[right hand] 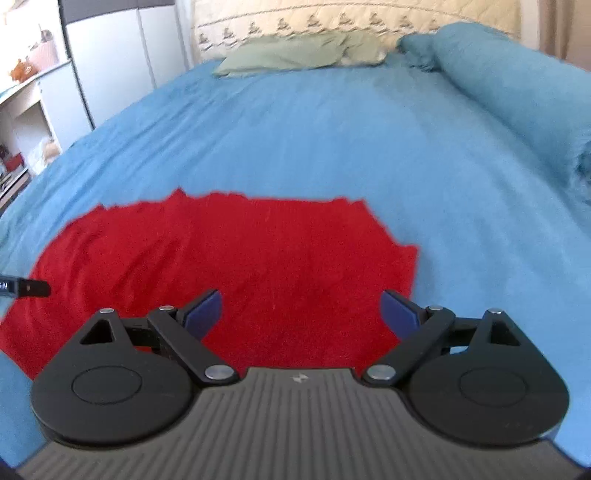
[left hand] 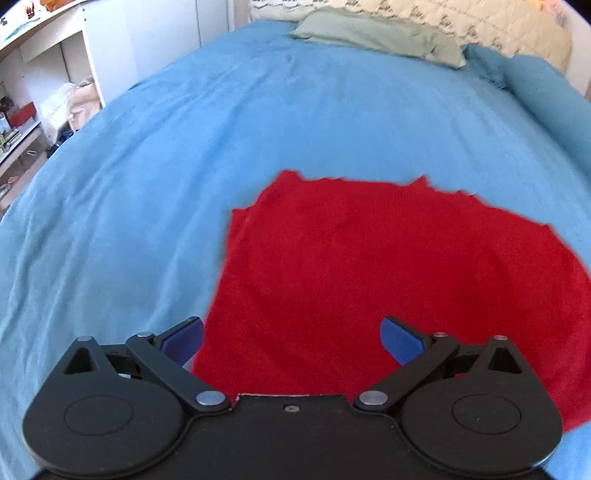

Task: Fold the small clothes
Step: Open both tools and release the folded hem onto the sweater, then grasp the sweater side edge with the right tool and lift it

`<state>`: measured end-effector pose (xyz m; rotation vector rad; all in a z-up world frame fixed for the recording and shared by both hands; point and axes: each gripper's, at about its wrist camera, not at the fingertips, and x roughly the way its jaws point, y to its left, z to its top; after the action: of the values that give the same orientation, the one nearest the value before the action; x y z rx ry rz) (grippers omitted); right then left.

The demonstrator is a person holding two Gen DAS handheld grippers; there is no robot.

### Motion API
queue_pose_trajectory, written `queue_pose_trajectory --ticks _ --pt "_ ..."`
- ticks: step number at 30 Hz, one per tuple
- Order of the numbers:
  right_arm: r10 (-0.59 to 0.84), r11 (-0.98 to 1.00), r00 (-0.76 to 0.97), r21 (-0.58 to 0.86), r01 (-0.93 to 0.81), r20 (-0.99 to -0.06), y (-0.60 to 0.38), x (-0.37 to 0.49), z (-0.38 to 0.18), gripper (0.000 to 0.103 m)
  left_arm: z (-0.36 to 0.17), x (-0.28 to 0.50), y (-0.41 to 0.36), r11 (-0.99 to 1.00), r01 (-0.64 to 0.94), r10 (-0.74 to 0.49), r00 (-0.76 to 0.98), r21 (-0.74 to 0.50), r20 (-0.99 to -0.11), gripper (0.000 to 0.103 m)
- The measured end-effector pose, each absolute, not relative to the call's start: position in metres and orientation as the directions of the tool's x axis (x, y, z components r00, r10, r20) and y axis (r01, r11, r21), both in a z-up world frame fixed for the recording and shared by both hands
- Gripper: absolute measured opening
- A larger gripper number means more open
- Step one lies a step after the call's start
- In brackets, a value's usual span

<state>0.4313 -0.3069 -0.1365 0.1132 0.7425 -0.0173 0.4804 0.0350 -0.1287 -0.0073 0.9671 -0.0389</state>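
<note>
A red garment point(left hand: 369, 273) lies spread flat on the blue bedspread point(left hand: 184, 166). It also shows in the right wrist view point(right hand: 240, 258). My left gripper point(left hand: 291, 338) is open and empty, above the garment's near left part. My right gripper point(right hand: 301, 314) is open and empty, above the garment's near right part. A black tip of the left gripper point(right hand: 27, 288) pokes in at the left edge of the right wrist view, over the garment's left side.
A green pillow point(left hand: 376, 37) and a quilted cream headboard cover point(left hand: 461, 26) lie at the bed's far end. A rolled blue blanket point(right hand: 517, 96) lies along the right side. White shelves point(left hand: 44, 92) with clutter stand left of the bed.
</note>
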Motion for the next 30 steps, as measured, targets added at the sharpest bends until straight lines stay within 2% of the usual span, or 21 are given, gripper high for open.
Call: queue_pose_trajectory --ticks 6,11,15,18,24,25,30 --pt "-0.049 0.956 0.672 0.16 0.246 -0.739 -0.3 0.382 -0.1 0.103 -0.106 0.466 -0.01 0.997 0.08 -0.057 0.537 -0.017 -0.841 0.103" --pt "-0.087 0.894 0.577 0.192 0.405 -0.812 -0.3 0.341 -0.131 0.103 -0.135 0.485 -0.043 0.992 0.104 -0.111 0.495 -0.068 -0.862 0.103" --pt "-0.081 0.834 0.592 0.271 0.481 -0.802 -0.312 0.324 -0.17 0.103 -0.153 0.504 -0.059 0.989 0.105 -0.147 0.523 -0.108 -0.84 0.103" --pt "-0.07 0.802 0.627 0.33 0.497 -0.776 -0.32 0.323 -0.193 0.103 -0.161 0.517 -0.068 0.991 0.104 -0.123 0.548 -0.078 -0.827 0.103" --pt "-0.071 0.787 0.705 0.395 0.474 -0.705 -0.331 0.336 -0.2 0.103 -0.165 0.531 -0.065 0.994 0.084 -0.106 0.58 -0.07 -0.808 0.102" --pt "-0.062 0.783 0.711 0.408 0.47 -0.7 -0.333 0.34 -0.201 0.102 -0.166 0.532 -0.064 0.994 0.081 -0.103 0.58 -0.068 -0.808 0.102" --pt "-0.033 0.743 0.74 0.479 0.467 -0.672 -0.35 0.36 -0.2 0.078 -0.169 0.538 -0.057 0.994 0.058 -0.108 0.562 -0.091 -0.82 0.102"
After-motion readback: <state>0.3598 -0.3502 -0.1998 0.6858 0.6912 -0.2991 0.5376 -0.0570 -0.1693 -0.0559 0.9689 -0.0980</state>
